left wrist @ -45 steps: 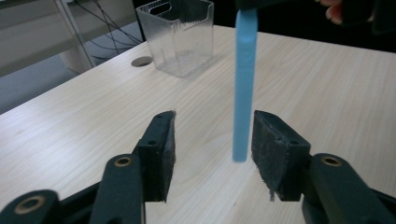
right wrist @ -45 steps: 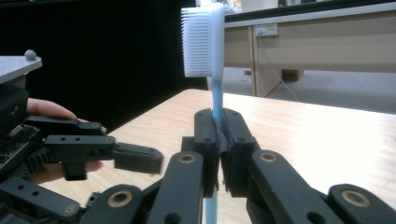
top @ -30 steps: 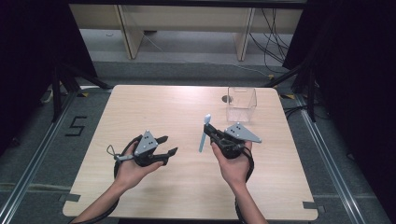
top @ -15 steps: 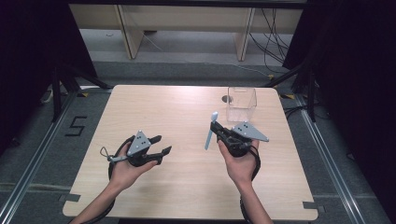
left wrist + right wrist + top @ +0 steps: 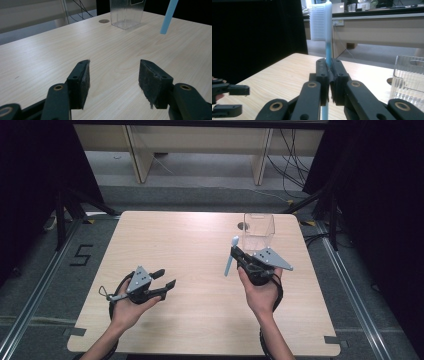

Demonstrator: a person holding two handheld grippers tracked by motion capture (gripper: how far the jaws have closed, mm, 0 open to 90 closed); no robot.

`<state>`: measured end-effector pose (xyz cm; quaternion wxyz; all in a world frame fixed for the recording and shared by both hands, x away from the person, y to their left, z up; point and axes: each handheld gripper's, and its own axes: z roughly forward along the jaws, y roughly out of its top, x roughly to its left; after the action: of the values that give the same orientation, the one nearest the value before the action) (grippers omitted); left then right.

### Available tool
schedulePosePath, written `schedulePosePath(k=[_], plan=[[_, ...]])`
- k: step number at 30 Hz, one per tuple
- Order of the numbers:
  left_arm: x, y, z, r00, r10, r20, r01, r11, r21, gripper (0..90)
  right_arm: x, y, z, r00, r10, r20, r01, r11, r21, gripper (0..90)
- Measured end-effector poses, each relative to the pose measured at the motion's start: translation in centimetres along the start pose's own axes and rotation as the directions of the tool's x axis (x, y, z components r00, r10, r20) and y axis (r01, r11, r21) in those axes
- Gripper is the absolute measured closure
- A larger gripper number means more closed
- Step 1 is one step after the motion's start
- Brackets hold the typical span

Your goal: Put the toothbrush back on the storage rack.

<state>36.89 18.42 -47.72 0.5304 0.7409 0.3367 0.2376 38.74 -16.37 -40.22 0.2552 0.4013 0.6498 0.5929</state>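
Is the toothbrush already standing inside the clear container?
No, the toothbrush is clamped in the right tongs, beside the clear container.

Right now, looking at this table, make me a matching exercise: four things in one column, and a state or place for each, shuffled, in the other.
Column one:
1. left gripper
2. right gripper
3. toothbrush
4. clear container

Column two:
A. stands empty near the table's far edge
B. jaws open, nothing between them
C. light blue, clamped partway along its handle, held above the table
D. jaws shut on a thin handle

Pairs: 1-B, 2-D, 3-C, 4-A
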Motion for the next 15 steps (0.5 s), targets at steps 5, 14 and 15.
schedulePosePath(k=[5,14,15], plan=[[0.4,-1.0,-0.2,0.9996,-0.018,-0.02,0.017,0.9998,-0.005,41.6,-0.5,0.3,0.0,0.9999,-0.001,0.012,0.001,1.0,0.006,86.0],[0.9,-2.6,-0.5,0.9966,-0.047,-0.067,0.046,0.9986,-0.026,40.8,-1.3,0.7,-0.1,0.9993,-0.009,0.036,0.008,1.0,0.009,86.0],[1.0,-2.7,-0.6,0.9963,-0.048,-0.071,0.046,0.9985,-0.032,40.7,-1.3,0.8,-0.1,0.9993,-0.003,0.036,0.003,1.0,0.007,86.0]])
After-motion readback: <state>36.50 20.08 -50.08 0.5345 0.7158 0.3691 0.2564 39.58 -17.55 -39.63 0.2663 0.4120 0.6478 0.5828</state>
